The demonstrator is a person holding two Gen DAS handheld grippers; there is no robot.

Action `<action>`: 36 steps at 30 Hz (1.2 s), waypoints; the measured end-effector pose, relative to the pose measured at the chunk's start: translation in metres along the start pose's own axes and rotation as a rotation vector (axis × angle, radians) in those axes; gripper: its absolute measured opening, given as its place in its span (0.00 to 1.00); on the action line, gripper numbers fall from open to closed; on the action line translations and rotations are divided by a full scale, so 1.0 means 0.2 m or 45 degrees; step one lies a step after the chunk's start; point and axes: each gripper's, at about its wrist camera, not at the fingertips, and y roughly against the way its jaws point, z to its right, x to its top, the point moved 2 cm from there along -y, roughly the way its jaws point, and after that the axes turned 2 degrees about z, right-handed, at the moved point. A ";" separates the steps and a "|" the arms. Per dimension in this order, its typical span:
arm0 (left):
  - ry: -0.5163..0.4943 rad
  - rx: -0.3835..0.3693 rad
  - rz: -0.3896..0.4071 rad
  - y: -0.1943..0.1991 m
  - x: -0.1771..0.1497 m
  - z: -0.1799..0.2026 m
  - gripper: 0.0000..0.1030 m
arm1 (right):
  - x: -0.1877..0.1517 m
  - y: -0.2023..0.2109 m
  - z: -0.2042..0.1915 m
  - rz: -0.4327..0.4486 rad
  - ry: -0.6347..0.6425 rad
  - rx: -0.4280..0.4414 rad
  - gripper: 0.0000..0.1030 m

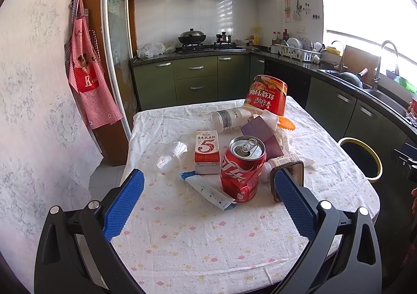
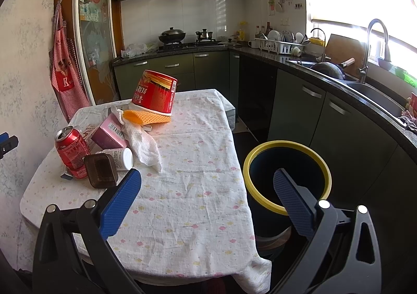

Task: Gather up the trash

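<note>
While both tools stand released and empty, left gripper (image 1: 208, 189) faces the dented red aluminium cola can (image 1: 243, 167), upright on the white floral tablecloth (image 1: 208, 242). Right gripper (image 2: 207, 189) hangs over the table edge beside the dark yellow-rimmed bin (image 2: 286, 176). Risk, judged: the can touches the brown plastic tray (image 1: 288, 180) and white-and-blue wrapper (image 1: 208, 191); a wide approach may knock either, or the crushed can may slip sideways.

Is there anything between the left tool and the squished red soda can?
Nothing visible: the left tool is open and the dented red cola can sits right ahead, resting on a flat white wrapper on the table.
</note>
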 end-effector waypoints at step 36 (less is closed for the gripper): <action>-0.024 0.092 -0.073 -0.91 0.37 -0.24 0.96 | 0.93 -1.02 -0.54 -0.243 0.480 0.625 0.86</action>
